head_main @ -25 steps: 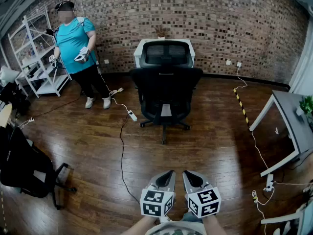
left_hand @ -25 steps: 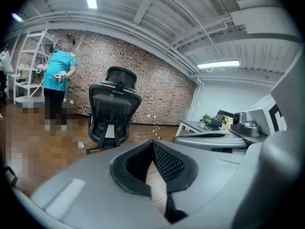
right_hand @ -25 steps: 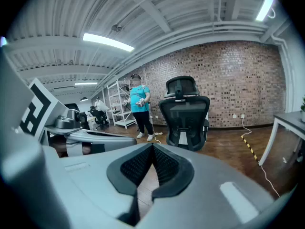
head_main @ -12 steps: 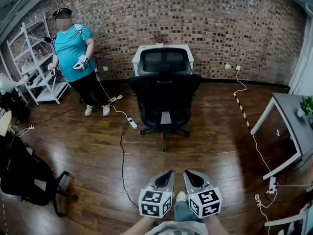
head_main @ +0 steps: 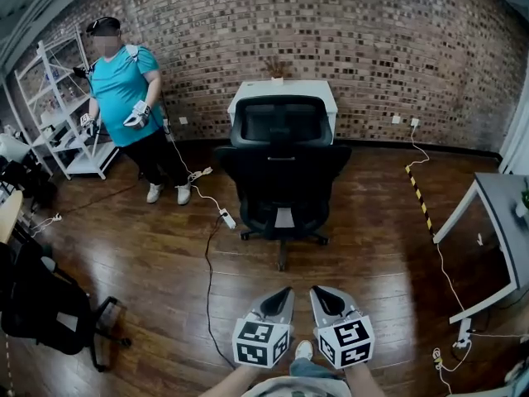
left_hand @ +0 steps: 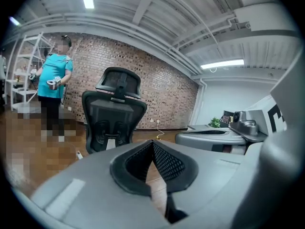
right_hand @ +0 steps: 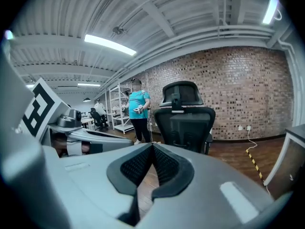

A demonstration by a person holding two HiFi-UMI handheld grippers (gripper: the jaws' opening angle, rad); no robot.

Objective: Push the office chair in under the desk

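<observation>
The black office chair [head_main: 282, 172] stands on the wood floor with its back toward me, in front of the white desk [head_main: 285, 92] at the brick wall. The chair's seat is still out from under the desk. My left gripper [head_main: 287, 291] and right gripper [head_main: 315, 291] are side by side low in the head view, both shut and empty, well short of the chair. The left gripper view has the chair [left_hand: 113, 114] ahead and left of the shut left gripper [left_hand: 152, 145]. In the right gripper view the chair [right_hand: 184, 123] is ahead and slightly right of the shut right gripper [right_hand: 152, 147].
A person in a teal shirt [head_main: 124, 81] stands at the left by a white shelf [head_main: 58, 106]. A cable with a power strip [head_main: 224, 218] lies left of the chair. A grey desk [head_main: 496, 222] is at the right, another black chair [head_main: 41, 300] at the near left.
The chair and desk have grown larger and nearer in the head view as I moved toward them. Both grippers stay shut and side by side.
</observation>
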